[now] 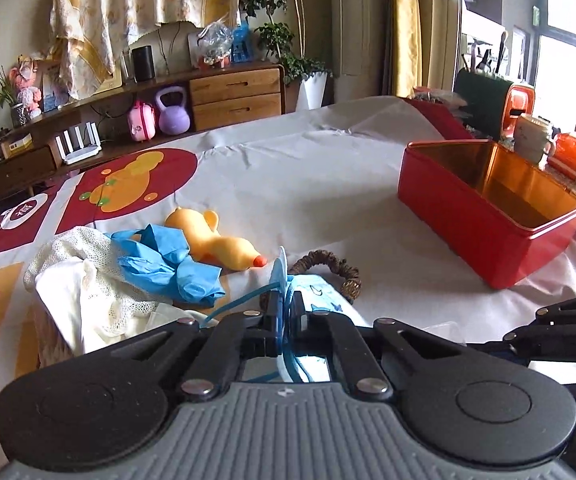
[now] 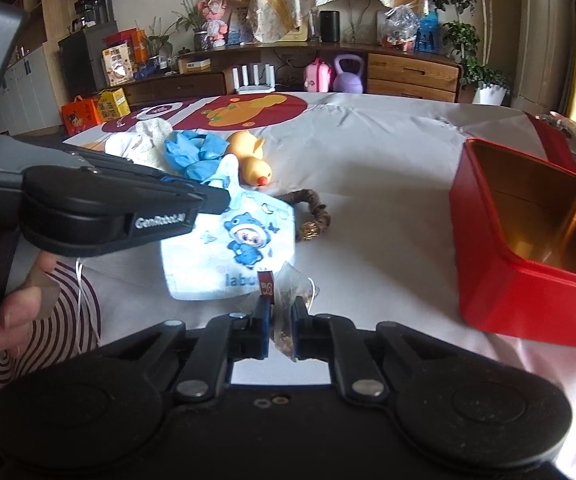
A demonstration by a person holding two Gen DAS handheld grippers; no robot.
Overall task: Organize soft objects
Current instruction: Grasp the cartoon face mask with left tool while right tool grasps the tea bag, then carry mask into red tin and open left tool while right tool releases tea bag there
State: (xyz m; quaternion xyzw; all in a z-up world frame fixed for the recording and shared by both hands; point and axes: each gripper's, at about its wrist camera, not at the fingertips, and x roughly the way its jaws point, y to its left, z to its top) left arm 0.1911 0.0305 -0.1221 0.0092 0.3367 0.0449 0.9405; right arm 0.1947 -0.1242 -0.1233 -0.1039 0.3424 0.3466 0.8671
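My left gripper (image 1: 286,300) is shut on the edge of a light blue face mask (image 1: 319,296), pinched upright between its pads. In the right wrist view the mask (image 2: 228,248) shows a blue cartoon figure and hangs from the left gripper (image 2: 224,196) just above the white tablecloth. My right gripper (image 2: 280,312) is shut on a small clear sachet (image 2: 288,292) with a red tag. Behind the mask lie a brown scrunchie (image 2: 315,216), a yellow duck toy (image 2: 252,164), blue gloves (image 2: 192,156) and a white knit cloth (image 2: 144,140). An open red tin box (image 2: 507,288) stands to the right.
In the left wrist view the red tin box (image 1: 487,240) sits at the right, with a mug (image 1: 531,140) and other clutter behind it. A hand (image 2: 8,308) and striped sleeve hold the left gripper. A wooden sideboard (image 1: 236,96) lines the far wall.
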